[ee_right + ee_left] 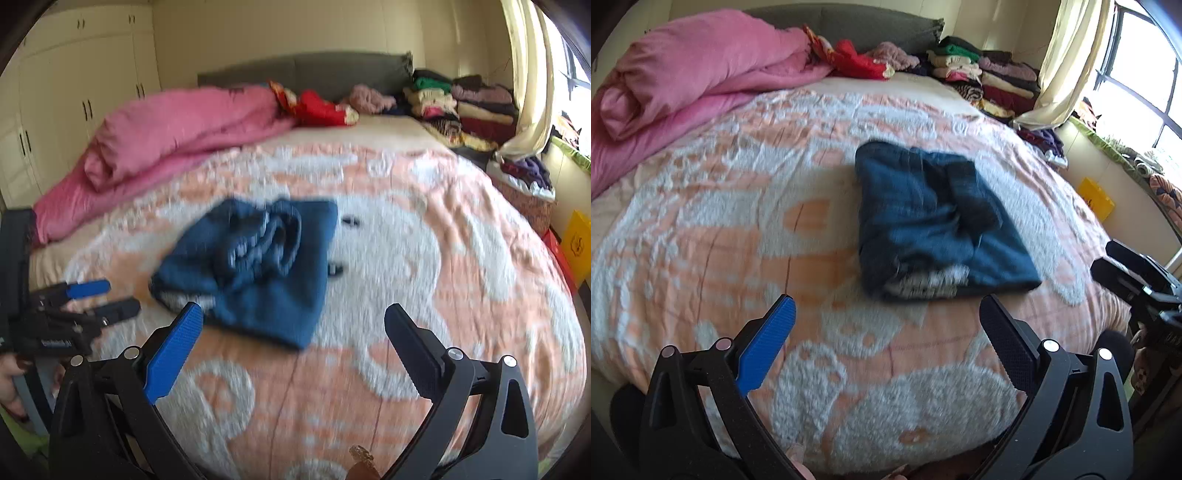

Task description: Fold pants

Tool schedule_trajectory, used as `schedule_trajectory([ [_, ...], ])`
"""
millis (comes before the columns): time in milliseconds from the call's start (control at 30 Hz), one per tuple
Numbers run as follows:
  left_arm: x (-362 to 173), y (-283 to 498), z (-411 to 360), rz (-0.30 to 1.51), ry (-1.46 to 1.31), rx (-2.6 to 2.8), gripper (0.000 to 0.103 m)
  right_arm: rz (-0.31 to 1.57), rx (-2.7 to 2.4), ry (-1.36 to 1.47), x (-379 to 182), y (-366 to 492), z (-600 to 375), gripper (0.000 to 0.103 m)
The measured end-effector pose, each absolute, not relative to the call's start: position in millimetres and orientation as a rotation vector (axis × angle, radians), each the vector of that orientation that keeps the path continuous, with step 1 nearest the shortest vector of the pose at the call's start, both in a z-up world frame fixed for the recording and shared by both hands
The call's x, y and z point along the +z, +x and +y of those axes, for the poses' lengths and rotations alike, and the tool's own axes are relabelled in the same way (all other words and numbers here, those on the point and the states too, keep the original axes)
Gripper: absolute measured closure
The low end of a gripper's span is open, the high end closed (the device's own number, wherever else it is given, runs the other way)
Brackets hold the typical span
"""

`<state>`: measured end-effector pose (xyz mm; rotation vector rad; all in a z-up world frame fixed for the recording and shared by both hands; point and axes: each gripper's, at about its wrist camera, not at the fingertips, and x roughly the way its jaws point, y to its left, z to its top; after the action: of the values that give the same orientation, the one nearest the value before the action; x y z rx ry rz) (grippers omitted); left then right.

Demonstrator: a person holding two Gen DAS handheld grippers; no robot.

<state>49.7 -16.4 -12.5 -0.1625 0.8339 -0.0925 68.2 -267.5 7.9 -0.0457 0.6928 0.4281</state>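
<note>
The blue pants (pixel 934 221) lie folded into a thick bundle near the middle of the bed (pixel 720 229), on its orange-and-white patterned cover. Both grippers hang over the cover on the near side of the pants, apart from the cloth, and neither holds anything.

In the left wrist view the left gripper (pixel 886 314) has its jaws spread wide, with the near edge of the pants just beyond the fingertips; a pale striped lining shows at that edge. The right gripper (pixel 1137 280) appears only as a dark body to the right of the pants, and its fingers cannot be read there.

The right wrist view shows what the other does not: the waistband bunched on top of the pants (pixel 251 266), two small dark objects (pixel 341 245) on the cover just right of them, and the left gripper (pixel 107 297) from the side, left of the pants, fingers parted. The right gripper (pixel 293 317) itself stands wide open.

Behind the pants lie a pink duvet (pixel 698 70) to the left and stacked clothes (pixel 990 74) to the right.
</note>
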Motion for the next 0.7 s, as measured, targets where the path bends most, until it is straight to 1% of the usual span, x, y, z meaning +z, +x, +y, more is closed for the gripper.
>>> schedule_trajectory([
  [167,-22.1,44.1,-16.6,0.865,-0.171,-0.081,0.010,0.748,0.421,-0.052,-10.0,62.7,-265.5,0.005],
  [700,-16.5,41.9,-16.3,0.863,-0.159,-0.048,0.010,0.733,0.407,-0.035,-2.7,58.8,-275.5,0.005],
])
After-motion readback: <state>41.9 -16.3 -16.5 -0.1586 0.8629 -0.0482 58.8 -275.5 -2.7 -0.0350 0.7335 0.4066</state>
